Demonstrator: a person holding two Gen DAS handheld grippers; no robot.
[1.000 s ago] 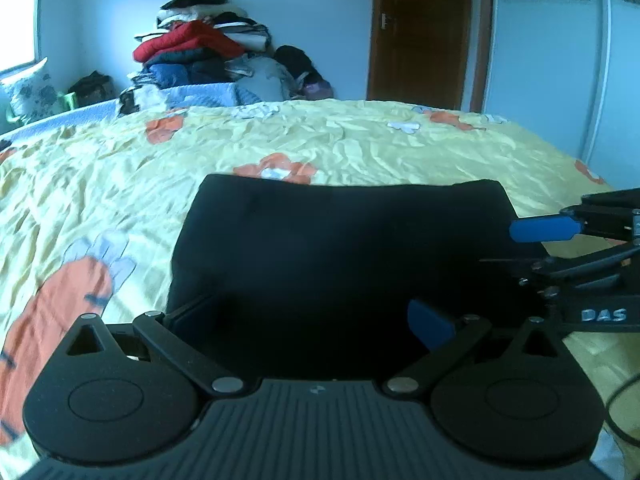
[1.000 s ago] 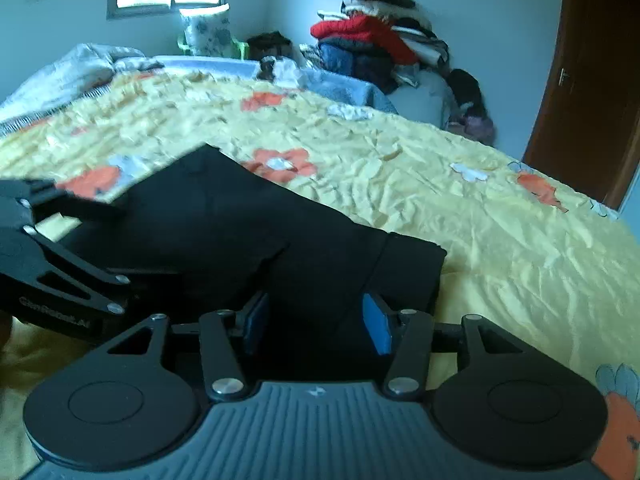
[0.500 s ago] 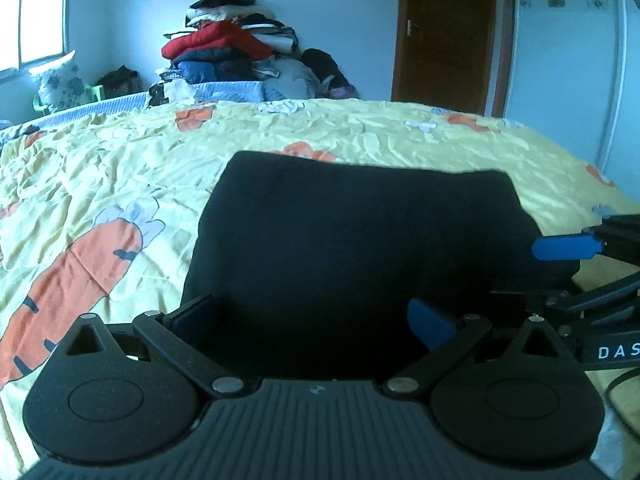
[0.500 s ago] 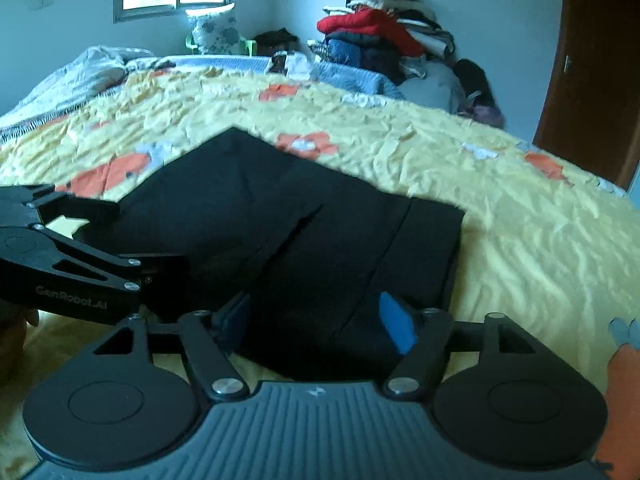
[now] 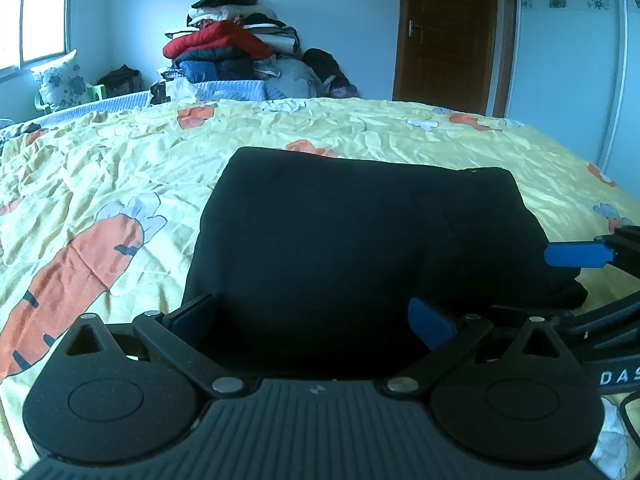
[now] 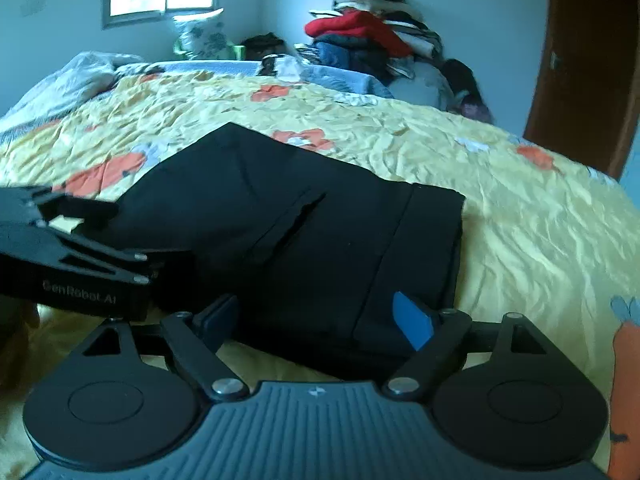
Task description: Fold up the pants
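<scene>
On the yellow bed (image 5: 360, 140), black pants (image 5: 360, 240) lie folded flat, edges squared. Left hand-held gripper (image 5: 312, 320) at 6 o'clock, jaws wide, gripping nothing. Right hand-held gripper (image 6: 316, 320) just been opening, pads off cloth. Open sheet toward 12 and 9 o'clock.

Right claw (image 5: 580, 280) cut off by frame edge.

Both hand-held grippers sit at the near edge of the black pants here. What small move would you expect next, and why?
Probably drawing both back off the pants. They already lie as a compact folded block on the yellow bedspread. The right hand-held gripper has just been opening, its pads apart and clear of the cloth, and the left hand-held gripper also stands wide without pinching. Nothing seems left to fold.
</scene>
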